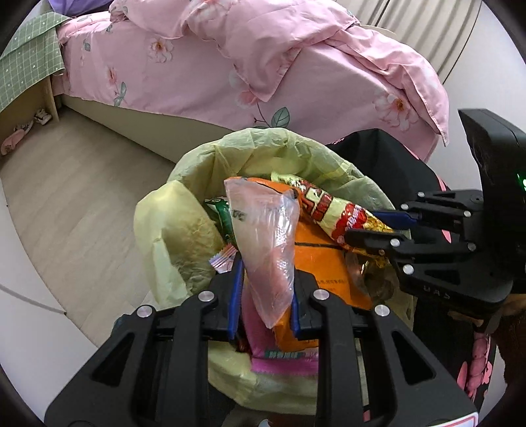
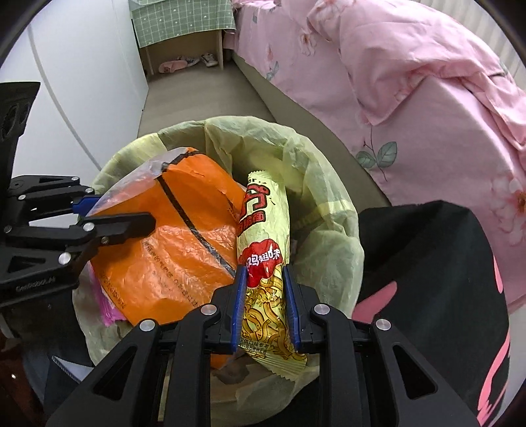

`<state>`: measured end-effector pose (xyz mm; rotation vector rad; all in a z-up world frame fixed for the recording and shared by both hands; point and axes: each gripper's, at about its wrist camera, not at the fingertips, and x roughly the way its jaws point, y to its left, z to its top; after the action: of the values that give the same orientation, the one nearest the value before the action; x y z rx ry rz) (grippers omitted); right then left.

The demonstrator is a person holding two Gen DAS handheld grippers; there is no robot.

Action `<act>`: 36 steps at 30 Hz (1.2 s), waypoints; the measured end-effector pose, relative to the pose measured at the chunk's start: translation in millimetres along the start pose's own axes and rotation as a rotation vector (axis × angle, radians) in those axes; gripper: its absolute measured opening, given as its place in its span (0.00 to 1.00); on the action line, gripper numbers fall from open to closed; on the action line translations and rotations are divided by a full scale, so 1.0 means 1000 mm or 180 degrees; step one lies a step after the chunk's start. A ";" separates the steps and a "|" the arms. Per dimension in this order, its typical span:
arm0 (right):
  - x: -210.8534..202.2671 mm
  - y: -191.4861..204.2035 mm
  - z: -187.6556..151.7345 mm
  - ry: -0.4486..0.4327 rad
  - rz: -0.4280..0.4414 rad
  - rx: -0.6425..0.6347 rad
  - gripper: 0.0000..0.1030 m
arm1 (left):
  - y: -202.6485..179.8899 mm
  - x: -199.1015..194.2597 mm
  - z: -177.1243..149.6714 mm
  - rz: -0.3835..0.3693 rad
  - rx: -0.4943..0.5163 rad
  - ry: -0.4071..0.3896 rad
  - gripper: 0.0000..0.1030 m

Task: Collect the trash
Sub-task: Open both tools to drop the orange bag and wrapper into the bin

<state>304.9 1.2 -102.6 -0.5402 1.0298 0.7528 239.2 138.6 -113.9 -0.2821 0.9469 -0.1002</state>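
A bin lined with a pale yellow-green bag holds trash. My left gripper is over the bin, shut on a clear pinkish plastic bag that lies against an orange plastic bag. My right gripper is shut on a yellow noodle snack wrapper over the bin's right side. The right gripper shows in the left wrist view with the wrapper. The left gripper shows in the right wrist view. A pink wrapper and a green wrapper lie in the bin.
A bed with a pink floral duvet stands behind the bin. A black and pink garment lies at the bin's right. A small table with a green checked cloth and slippers under it stand at the far end of the wooden floor.
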 end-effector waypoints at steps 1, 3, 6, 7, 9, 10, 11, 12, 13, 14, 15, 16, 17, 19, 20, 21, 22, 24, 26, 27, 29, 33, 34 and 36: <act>-0.001 -0.001 -0.003 0.0007 0.0016 0.0019 0.21 | 0.000 0.001 0.001 -0.0002 -0.0006 -0.0017 0.21; -0.005 -0.004 -0.008 -0.0011 0.0083 0.0072 0.21 | -0.002 0.003 0.004 0.0005 -0.0003 -0.0066 0.21; -0.008 -0.007 -0.011 -0.0063 0.0170 0.0149 0.21 | 0.001 0.003 0.007 0.0062 -0.0024 -0.0105 0.21; -0.010 -0.007 -0.012 -0.0093 0.0197 0.0162 0.21 | 0.004 0.001 0.008 0.0084 -0.0051 -0.0128 0.21; -0.012 -0.005 -0.014 -0.0114 0.0216 0.0163 0.21 | 0.009 -0.001 0.008 0.0084 -0.0120 -0.0154 0.21; -0.013 -0.004 -0.014 -0.0129 0.0211 0.0163 0.21 | 0.011 -0.002 0.008 0.0070 -0.0146 -0.0150 0.21; -0.013 -0.003 -0.015 -0.0141 0.0198 0.0172 0.21 | 0.011 -0.001 0.009 0.0066 -0.0140 -0.0137 0.21; -0.013 -0.004 -0.015 -0.0151 0.0187 0.0181 0.21 | 0.009 0.000 0.009 0.0090 -0.0088 -0.0119 0.21; -0.013 -0.004 -0.015 -0.0163 0.0159 0.0194 0.21 | 0.006 0.000 0.008 0.0101 -0.0052 -0.0103 0.21; -0.012 -0.004 -0.016 -0.0166 0.0139 0.0198 0.21 | 0.003 0.001 0.008 0.0102 -0.0009 -0.0081 0.21; -0.010 -0.005 -0.015 -0.0168 0.0124 0.0197 0.21 | 0.002 0.002 0.008 0.0101 0.0012 -0.0066 0.21; -0.010 -0.005 -0.016 -0.0177 0.0127 0.0202 0.22 | 0.001 0.002 0.008 0.0099 0.0020 -0.0049 0.21; -0.011 -0.005 -0.016 -0.0191 0.0129 0.0207 0.22 | 0.001 0.002 0.008 0.0092 0.0013 -0.0048 0.21; -0.014 -0.005 -0.017 -0.0234 0.0126 0.0199 0.22 | 0.005 -0.002 0.008 0.0014 -0.0067 -0.0059 0.23; -0.016 -0.004 -0.018 -0.0257 0.0120 0.0182 0.22 | 0.008 -0.003 0.009 -0.0024 -0.0114 -0.0064 0.25; -0.019 -0.002 -0.019 -0.0276 0.0116 0.0159 0.22 | 0.010 -0.005 0.009 -0.0049 -0.0153 -0.0066 0.26; -0.021 0.000 -0.020 -0.0293 0.0115 0.0138 0.22 | 0.011 -0.007 0.008 -0.0038 -0.0166 -0.0066 0.27; -0.026 0.003 -0.025 -0.0316 0.0109 0.0131 0.22 | 0.011 -0.009 0.006 0.0008 -0.0168 -0.0050 0.27; -0.027 0.003 -0.028 -0.0327 0.0137 0.0169 0.23 | 0.009 -0.012 0.002 -0.0004 -0.0161 -0.0025 0.27; -0.028 0.003 -0.029 -0.0341 0.0166 0.0198 0.24 | 0.007 -0.014 0.001 -0.0002 -0.0143 -0.0019 0.27; -0.031 0.001 -0.031 -0.0350 0.0240 0.0284 0.30 | 0.005 -0.019 0.000 0.0013 -0.0128 -0.0041 0.28; -0.044 0.002 -0.034 -0.0451 0.0205 0.0314 0.40 | 0.008 -0.033 0.005 -0.0140 -0.0215 -0.0173 0.56; -0.050 0.003 -0.035 -0.0502 0.0154 0.0299 0.41 | 0.008 -0.039 0.006 -0.0120 -0.0228 -0.0217 0.63; -0.058 0.002 -0.036 -0.0567 0.0116 0.0308 0.41 | 0.006 -0.052 0.008 -0.0047 -0.0241 -0.0296 0.72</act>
<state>265.0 -40.2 -65.1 -0.3651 0.9071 0.7651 215.2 156.7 -70.8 -0.3609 0.8574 -0.0643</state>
